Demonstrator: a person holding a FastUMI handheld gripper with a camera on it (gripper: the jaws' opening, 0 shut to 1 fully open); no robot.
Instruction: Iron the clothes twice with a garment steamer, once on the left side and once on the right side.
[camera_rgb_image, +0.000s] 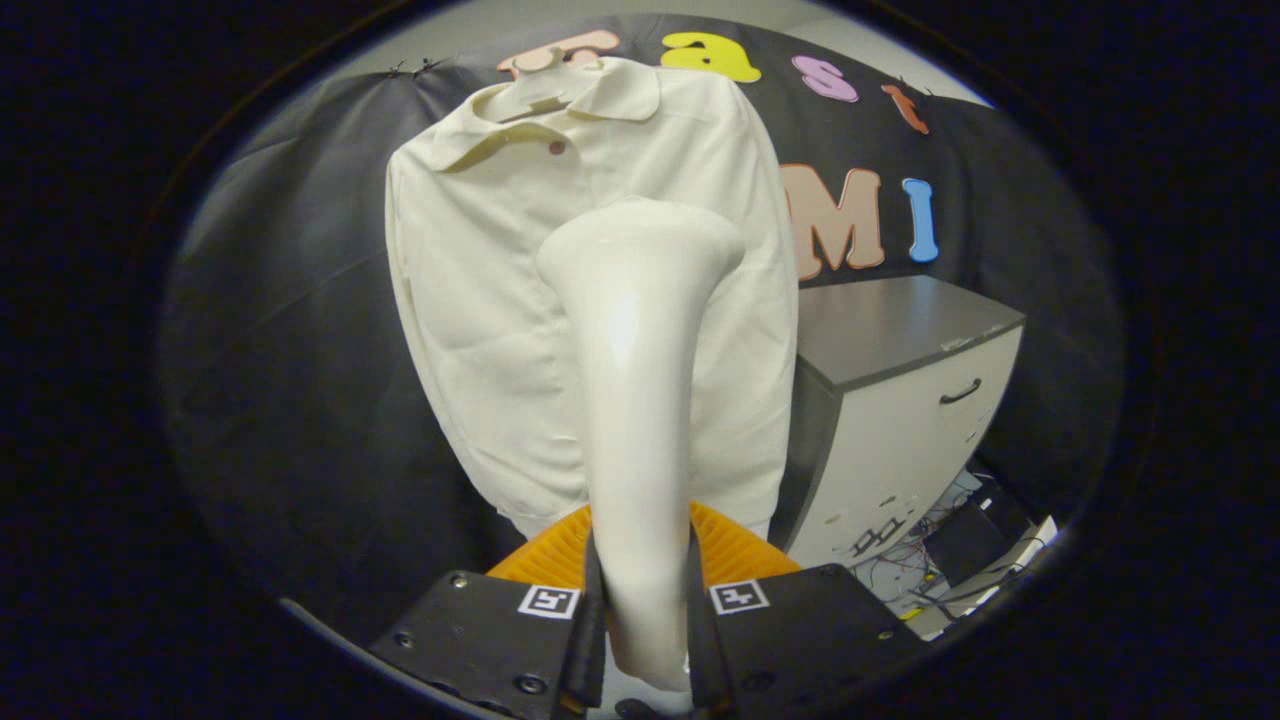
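The gripper (645, 610) was clamped on the steamer (640, 400), both fingers pressing on its handle low in the middle of the frame. The steamer ran up from there to its wide head at the centre of the frame, right in front of the shirt (500, 300). The shirt hung on a hanger (540, 90) at the upper middle, against the black cloth wall. To its right stood a cabinet (900, 400), with loose cables (930, 560) at the lower right.

The head sat over the right half of the shirt front, about chest height. Whether it touched the cloth could not be told from this angle; it probably lay just off it or lightly on it.

To do the pass well, the head should be kept flat and close to the fabric, moved in one slow, straight line along that side, without dragging the shirt off its hanger. The grip should be held firm so the handle did not twist between the fingers.
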